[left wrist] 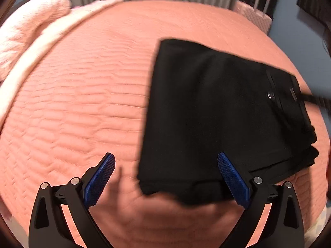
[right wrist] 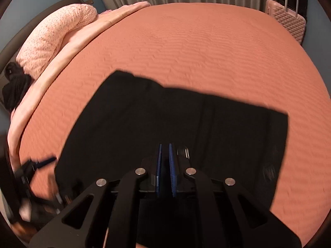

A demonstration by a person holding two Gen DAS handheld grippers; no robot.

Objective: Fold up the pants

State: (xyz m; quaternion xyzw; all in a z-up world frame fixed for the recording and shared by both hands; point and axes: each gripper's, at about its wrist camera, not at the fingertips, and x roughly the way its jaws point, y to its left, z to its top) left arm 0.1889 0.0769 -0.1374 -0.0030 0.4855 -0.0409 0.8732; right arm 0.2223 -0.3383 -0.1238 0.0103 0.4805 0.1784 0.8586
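The black pants (left wrist: 217, 113) lie folded into a compact rectangle on the salmon quilted bedspread (left wrist: 82, 103), toward the near right part of the bed as the left wrist view has it, with the waistband button (left wrist: 271, 96) and a pocket slit facing up near the bundle's right edge. The stacked layers showing along that right side suggest the garment has been doubled over more than once, so the folding looks close to finished. The left gripper (left wrist: 165, 175) hangs above the near left corner of the bundle with its blue-padded jaws spread wide; the right pad overlaps the dark cloth in the picture while the left one sits over bare bedspread, and nothing is pinched between them, as if it is either done with that edge or lining up on it. The right gripper (right wrist: 165, 161) points down over the middle of the pants (right wrist: 175, 124), its jaws drawn nearly together with only a thin slit between the pads; the gap looks dark against the dark cloth, so I cannot tell whether any fabric is caught there, though none appears lifted. Keeping the jaws narrow would suit pressing or smoothing the top layer flat. At the far left lie a floral pillow (right wrist: 55, 39) and pale blanket edge (right wrist: 62, 62); a pink suitcase (right wrist: 287, 18) stands beyond the bed's far right.
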